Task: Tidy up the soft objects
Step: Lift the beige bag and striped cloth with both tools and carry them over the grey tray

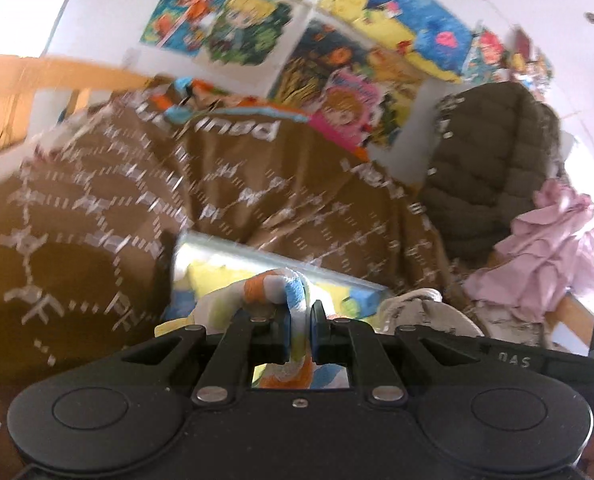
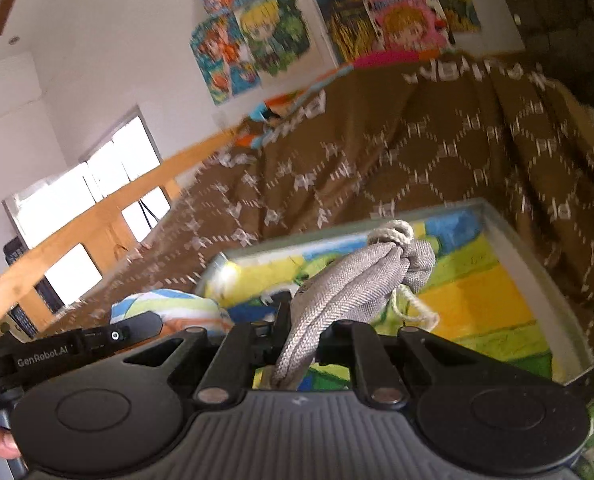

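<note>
Left gripper (image 1: pixel 300 320) fingers are clamped on a striped cloth (image 1: pixel 293 286); right gripper (image 2: pixel 303 330) fingers are pinched on a grey drawstring pouch (image 2: pixel 353 284). Both are held over the colourful-lined box (image 2: pixel 537 248) on the brown blanket (image 2: pixel 377 160). Nothing deposited yet; pink garments (image 1: pixel 549 248) beyond the box remain unsorted.

Blanket (image 1: pixel 225 200) print smeared by blur, lettering unreadable; posters (image 1: pixel 265 20) too soft to read; the pouch's (image 2: pixel 349 280) lower end is hidden between the right gripper's (image 2: pixel 297 344) fingers.
</note>
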Available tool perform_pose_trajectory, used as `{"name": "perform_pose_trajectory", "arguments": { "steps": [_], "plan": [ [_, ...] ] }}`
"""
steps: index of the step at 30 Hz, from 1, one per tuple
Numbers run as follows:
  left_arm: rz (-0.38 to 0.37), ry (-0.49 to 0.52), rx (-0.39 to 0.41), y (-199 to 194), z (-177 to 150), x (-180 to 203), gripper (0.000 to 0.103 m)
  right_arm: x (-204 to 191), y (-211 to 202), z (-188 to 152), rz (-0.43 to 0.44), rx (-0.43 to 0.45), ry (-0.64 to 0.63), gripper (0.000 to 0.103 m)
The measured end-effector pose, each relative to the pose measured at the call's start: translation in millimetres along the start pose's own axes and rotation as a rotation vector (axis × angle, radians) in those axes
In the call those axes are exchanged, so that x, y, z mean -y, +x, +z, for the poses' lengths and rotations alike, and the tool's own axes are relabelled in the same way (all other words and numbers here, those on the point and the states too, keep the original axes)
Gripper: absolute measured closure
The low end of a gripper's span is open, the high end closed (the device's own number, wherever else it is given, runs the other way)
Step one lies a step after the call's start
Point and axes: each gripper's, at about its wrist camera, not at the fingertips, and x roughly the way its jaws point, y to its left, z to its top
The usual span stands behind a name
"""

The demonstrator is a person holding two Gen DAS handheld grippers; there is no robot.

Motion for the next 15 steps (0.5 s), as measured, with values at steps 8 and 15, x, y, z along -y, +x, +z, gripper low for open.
{"name": "perform_pose_trajectory", "arguments": {
  "steps": [8,15],
  "plan": [
    [0.063,0.072,-0.116,29.8,-19.3,-8.2,0.094,7.9,20.4,-10.9,-0.042,-0.097,0.009,0.087],
    [0.075,0.096,-0.189,34.4,-23.7,-4.3,0.088,7.5,20.0,-8.8,-0.108,-0.163,-0.010,0.057]
  ]
}}
